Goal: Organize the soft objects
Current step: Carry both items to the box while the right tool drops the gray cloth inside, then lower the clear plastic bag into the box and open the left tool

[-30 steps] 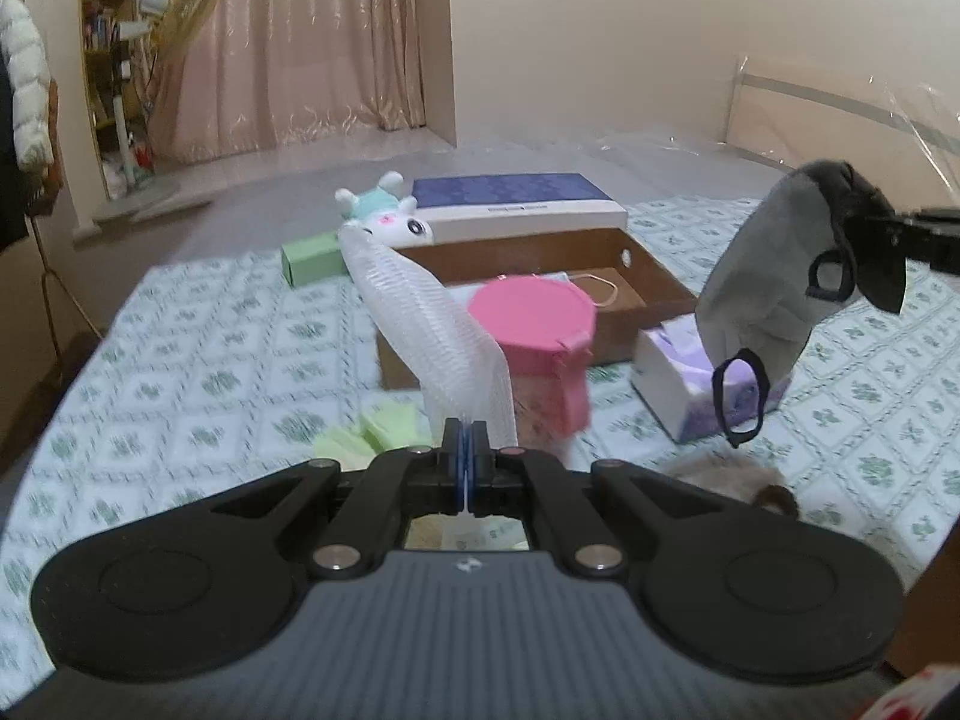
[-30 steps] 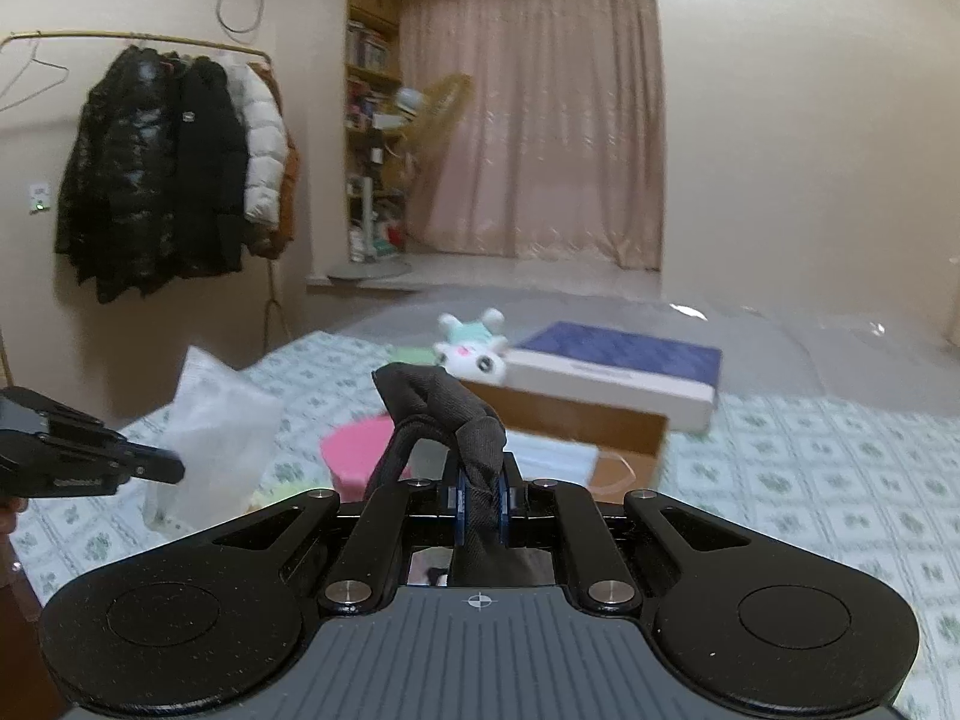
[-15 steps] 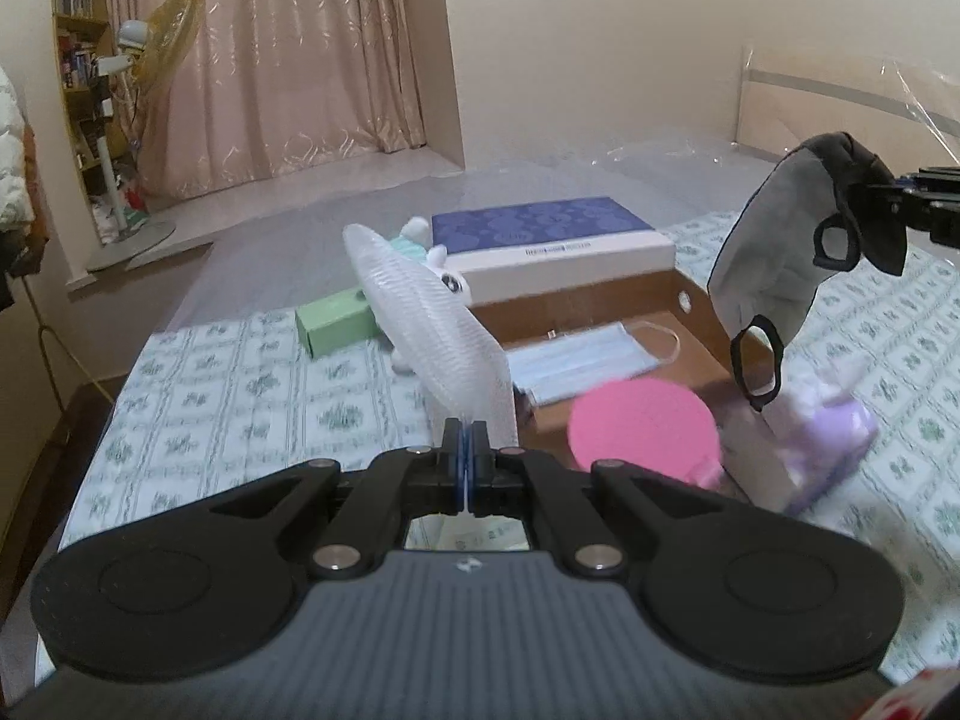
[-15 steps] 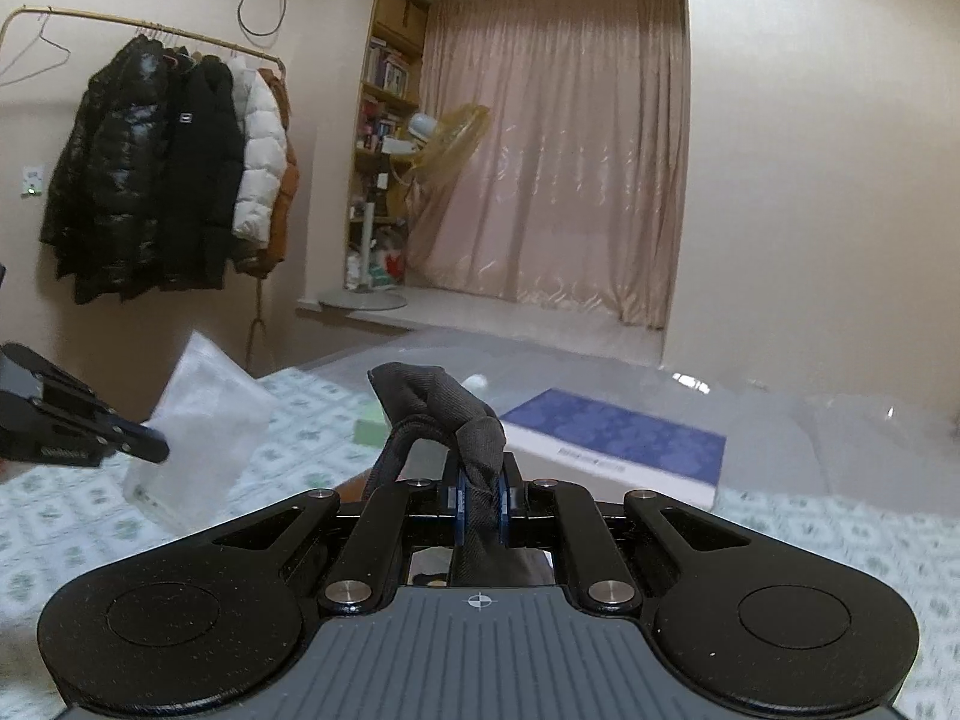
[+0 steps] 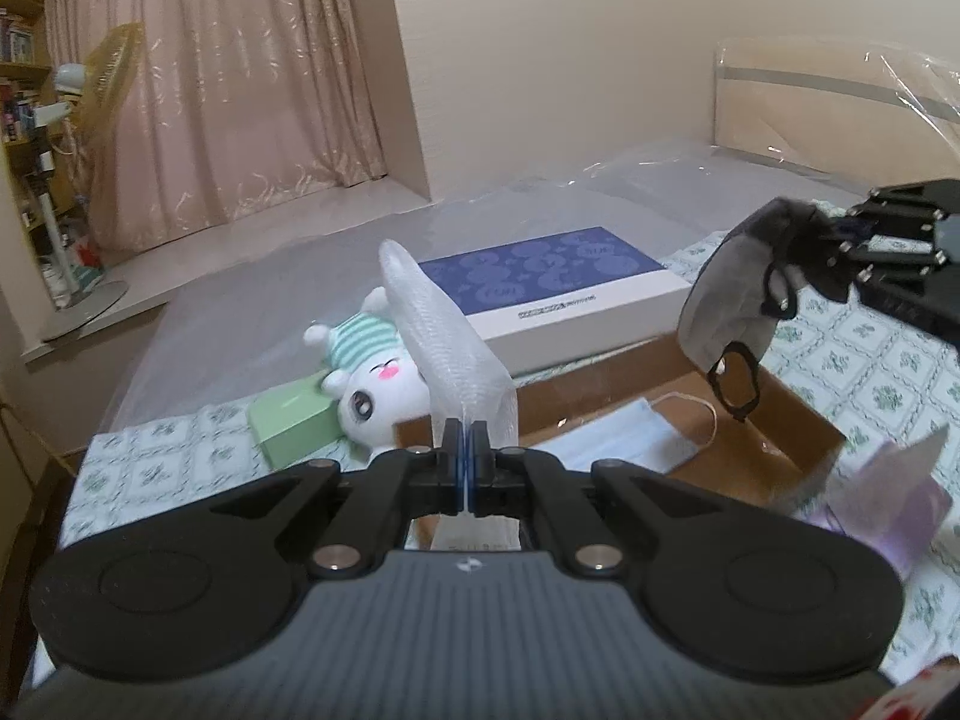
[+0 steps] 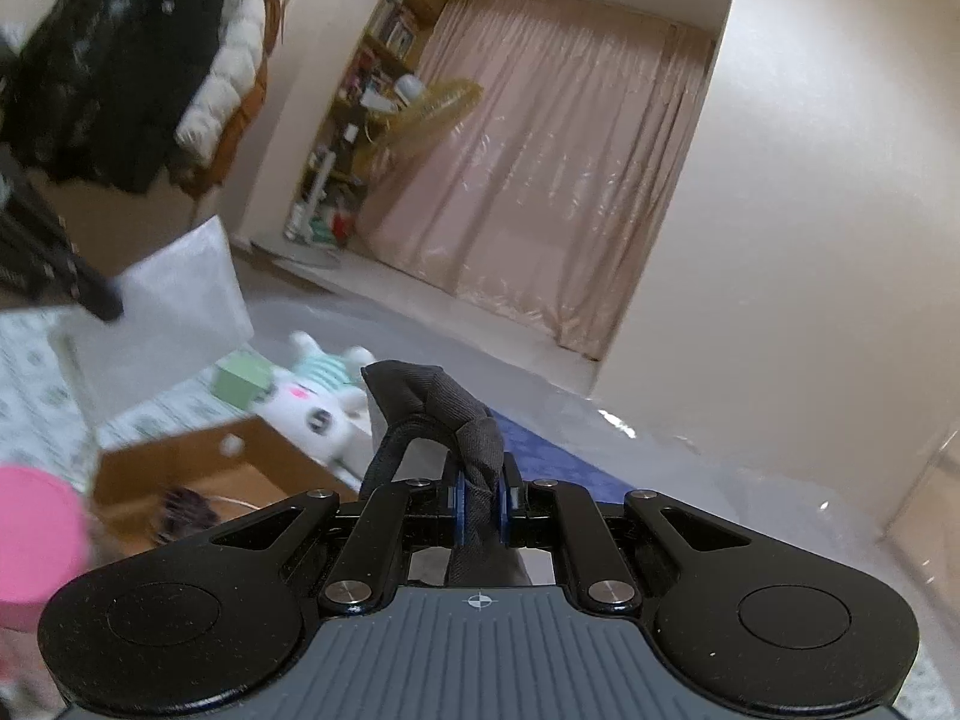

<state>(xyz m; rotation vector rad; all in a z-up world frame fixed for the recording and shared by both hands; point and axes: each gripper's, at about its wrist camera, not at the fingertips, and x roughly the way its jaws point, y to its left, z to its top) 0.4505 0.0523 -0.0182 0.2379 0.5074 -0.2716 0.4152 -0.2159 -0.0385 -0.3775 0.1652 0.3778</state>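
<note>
In progress: blue mask (image 5: 624,441) already in cardboard box (image 5: 798,450); left claw (image 5: 465,468) clamps clear pouch (image 5: 444,330), right claw (image 6: 478,507) clamps grey mask (image 5: 729,306), both unplaced.

Layout on the bed (image 5: 870,360): open cardboard box (image 5: 774,414) at centre, a flat face mask (image 5: 624,438) lying inside it; a flat lidded box (image 5: 558,294) directly behind it; a plush toy (image 5: 372,384) to the left of the cardboard box, a small carton (image 5: 288,426) touching the toy's left side; a tissue pack (image 5: 864,510) just right of the cardboard box. Held above: mesh pouch (image 5: 444,342) in the left gripper (image 5: 467,468), over the box's left end; cloth mask (image 5: 738,306) in the right gripper (image 6: 478,501), hanging over the box's right part.
</note>
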